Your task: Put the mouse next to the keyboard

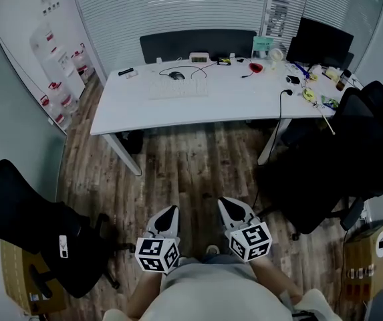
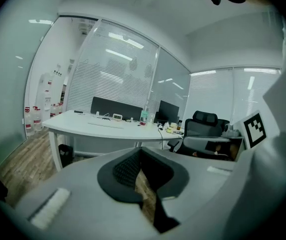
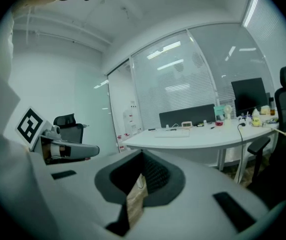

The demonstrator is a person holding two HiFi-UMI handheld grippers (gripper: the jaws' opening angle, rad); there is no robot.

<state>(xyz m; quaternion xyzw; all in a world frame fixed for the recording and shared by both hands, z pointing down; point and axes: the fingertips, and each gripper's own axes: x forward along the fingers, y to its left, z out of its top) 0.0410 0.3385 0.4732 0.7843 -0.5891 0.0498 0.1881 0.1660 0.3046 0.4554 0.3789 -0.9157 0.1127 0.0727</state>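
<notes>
A dark mouse (image 1: pixel 176 75) lies on the white desk (image 1: pixel 218 102) far ahead, just beyond a white keyboard (image 1: pixel 178 88), its cable looping to the right. Both grippers hang low in front of me, well short of the desk, over the wooden floor. My left gripper (image 1: pixel 167 221) is shut with nothing in it, and my right gripper (image 1: pixel 233 212) is shut and empty too. In the left gripper view the keyboard (image 2: pixel 105 124) shows small on the distant desk (image 2: pixel 108 130). The right gripper view has the keyboard (image 3: pixel 172 132) on the desk (image 3: pixel 197 138) as well.
Black office chairs stand at the left (image 1: pixel 37 229) and right (image 1: pixel 341 162). A dark monitor (image 1: pixel 319 43), a partition screen (image 1: pixel 198 44), cables and small clutter (image 1: pixel 311 85) occupy the desk's back and right. Water bottles (image 1: pixel 61 72) line the left wall. A cardboard box (image 1: pixel 368 259) sits at the right.
</notes>
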